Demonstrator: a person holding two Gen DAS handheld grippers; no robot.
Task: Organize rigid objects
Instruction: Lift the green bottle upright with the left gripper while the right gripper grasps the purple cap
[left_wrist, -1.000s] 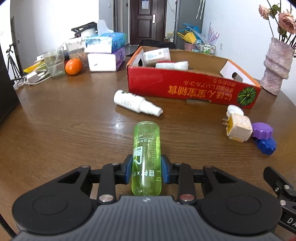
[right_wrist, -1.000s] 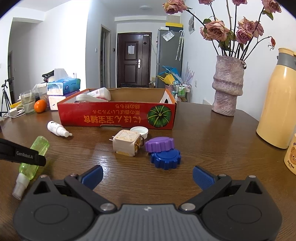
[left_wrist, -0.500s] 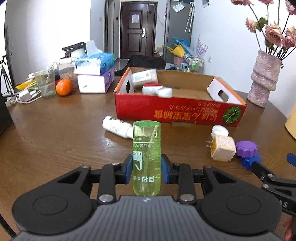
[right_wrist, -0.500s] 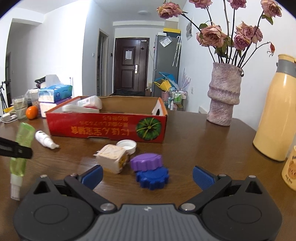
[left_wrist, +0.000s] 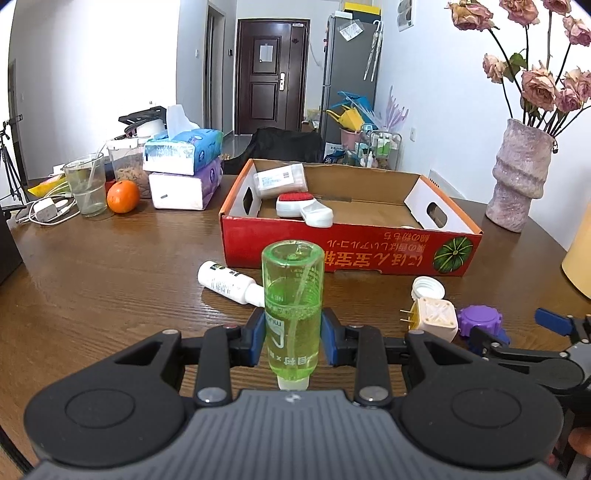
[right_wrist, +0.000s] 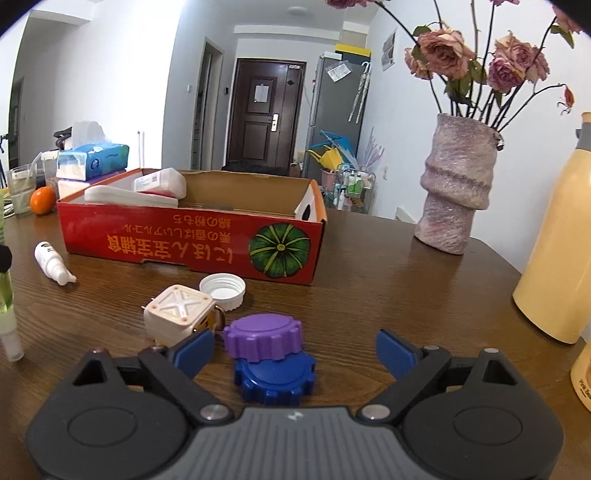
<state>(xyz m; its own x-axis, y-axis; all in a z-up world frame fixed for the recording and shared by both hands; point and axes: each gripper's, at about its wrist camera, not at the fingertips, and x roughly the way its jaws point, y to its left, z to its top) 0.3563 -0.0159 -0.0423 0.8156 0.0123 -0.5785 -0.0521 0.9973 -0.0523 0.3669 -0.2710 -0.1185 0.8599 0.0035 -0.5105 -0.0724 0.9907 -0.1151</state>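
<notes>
Our left tongs (left_wrist: 293, 341) clamp the green bottle (left_wrist: 293, 310), lifted for the red box (left_wrist: 351, 251) at twelve o'clock; our right tongs (right_wrist: 295, 354) are closing, pads clear, around the purple cap (right_wrist: 263, 341) and blue cap (right_wrist: 275, 380).

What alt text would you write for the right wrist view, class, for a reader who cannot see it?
The right gripper hovers over a wooden table, its jaws closing around a purple lid stacked on a blue lid without touching them. Beyond lie a cream plug cube, a white cap and a red cardboard box.
</notes>
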